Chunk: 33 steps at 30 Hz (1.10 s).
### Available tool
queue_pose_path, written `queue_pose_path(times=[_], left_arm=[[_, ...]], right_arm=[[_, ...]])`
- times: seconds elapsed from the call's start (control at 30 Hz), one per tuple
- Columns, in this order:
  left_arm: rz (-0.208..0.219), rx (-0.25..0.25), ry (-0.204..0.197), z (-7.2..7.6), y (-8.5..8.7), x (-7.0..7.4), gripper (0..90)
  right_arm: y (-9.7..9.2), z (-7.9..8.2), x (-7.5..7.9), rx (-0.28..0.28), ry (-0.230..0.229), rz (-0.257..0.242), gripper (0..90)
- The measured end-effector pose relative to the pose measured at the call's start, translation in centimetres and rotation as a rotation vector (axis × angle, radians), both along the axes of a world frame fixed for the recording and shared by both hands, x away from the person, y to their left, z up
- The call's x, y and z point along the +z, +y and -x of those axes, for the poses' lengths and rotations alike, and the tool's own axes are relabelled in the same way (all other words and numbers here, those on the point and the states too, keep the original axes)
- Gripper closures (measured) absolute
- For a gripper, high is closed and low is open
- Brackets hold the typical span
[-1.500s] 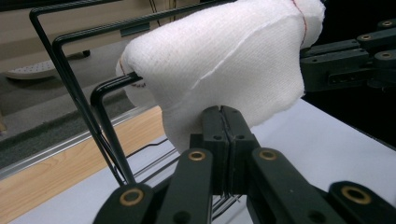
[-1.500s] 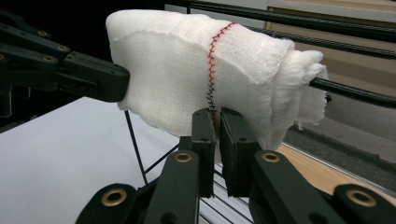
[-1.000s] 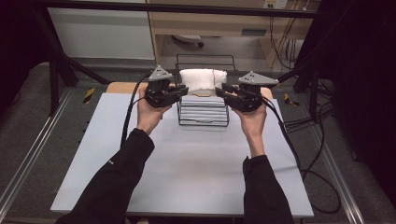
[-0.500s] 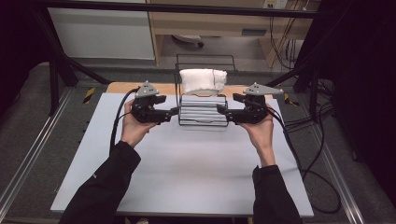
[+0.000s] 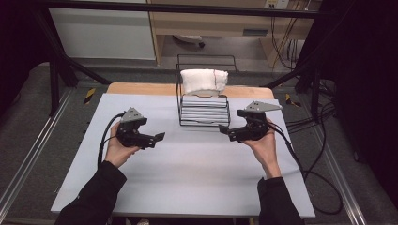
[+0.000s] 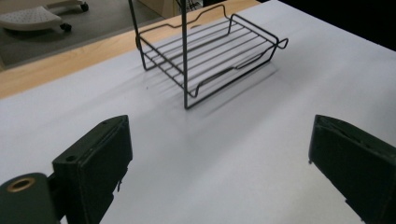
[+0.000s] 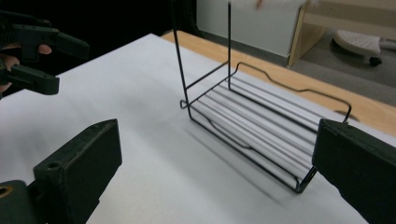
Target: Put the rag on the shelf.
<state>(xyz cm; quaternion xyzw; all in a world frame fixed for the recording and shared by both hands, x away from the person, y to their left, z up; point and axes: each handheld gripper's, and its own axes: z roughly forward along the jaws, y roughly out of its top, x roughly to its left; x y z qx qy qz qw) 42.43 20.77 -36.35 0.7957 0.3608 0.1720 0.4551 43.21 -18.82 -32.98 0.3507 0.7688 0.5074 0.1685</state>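
The left gripper (image 5: 159,137) sat at the left of the white table (image 5: 187,178), held in the person's left hand (image 5: 117,150), jaws pointing toward the table's middle. Its jaws had just been opening and stood wide apart with nothing between them; in the left gripper view only bare tabletop lay between the two black jaws.

The wire rack (image 5: 204,112) stood at the middle of the table's far edge, well apart from the left gripper. A folded white towel (image 5: 204,79) rested on its upper tier; the lower tier carried nothing.

The right gripper (image 5: 224,130), in the right hand (image 5: 263,145), was just beside the rack's right front corner. Its jaws had also just been opening and stood wide, gripping nothing.
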Motion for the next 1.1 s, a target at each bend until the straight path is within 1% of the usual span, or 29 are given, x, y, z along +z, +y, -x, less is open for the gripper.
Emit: queue_pose_path(times=[0.07, 0.17, 0.3, 0.37, 0.43, 0.47, 0.5, 0.57, 0.6, 0.7, 0.83, 0.93, 1.1], left_arm=[[-0.005, 0.006, 0.006, 0.6, 0.6, -0.7, 6.3], [0.0, 0.005, 0.014, 1.4, 1.5, -1.8, 6.3], [0.007, 0.0, 0.03, 2.4, 2.6, -3.1, 6.3], [0.001, 0.0, 0.032, 2.9, 3.0, -3.7, 6.2], [-0.001, 0.001, 0.034, 3.4, 3.6, -4.3, 6.3], [0.01, 0.006, 0.035, 3.6, 3.8, -4.5, 6.3], [0.012, 0.006, 0.038, 3.8, 4.0, -4.8, 6.5], [-0.002, 0.007, 0.043, 4.1, 4.4, -5.3, 6.5], [-0.006, 0.006, 0.048, 4.2, 4.5, -5.4, 6.5], [-0.012, 0.007, 0.051, 4.6, 5.0, -5.7, 6.6], [-0.012, 0.0, 0.051, 5.1, 5.6, -6.0, 6.9], [-0.014, -0.001, 0.055, 5.5, 6.0, -6.3, 6.9], [-0.019, 0.004, 0.065, 5.9, 6.8, -6.7, 6.9]], right_arm=[[-0.2, 0.3, -0.7, 0.004, 0.011, -0.006, 1.1], [-0.6, 0.9, -1.8, 0.011, 0.02, -0.026, 1.1], [-1.1, 1.6, -3.2, 0.019, 0.04, -0.012, 0.5], [-1.4, 2.0, -4.0, 0.024, 0.053, -0.004, 0.5], [-1.7, 2.4, -4.8, 0.024, 0.062, -0.008, 0.5], [-1.9, 2.6, -5.2, 0.026, 0.064, -0.008, 0.4], [-2.0, 2.8, -5.5, 0.025, 0.07, -0.01, 0.4], [-2.3, 3.2, -6.2, 0.025, 0.074, -0.014, 0.4], [-2.5, 3.4, -6.6, 0.026, 0.079, -0.02, 0.4], [-2.9, 4.0, -7.7, 0.03, 0.096, -0.013, 0.4], [-3.8, 4.8, -9.4, 0.034, 0.129, 0.011, 0.4], [-4.6, 5.4, -10.1, 0.025, 0.152, 0.025, 0.4], [-5.9, 6.2, -10.8, 0.016, 0.147, 0.009, 0.4]])
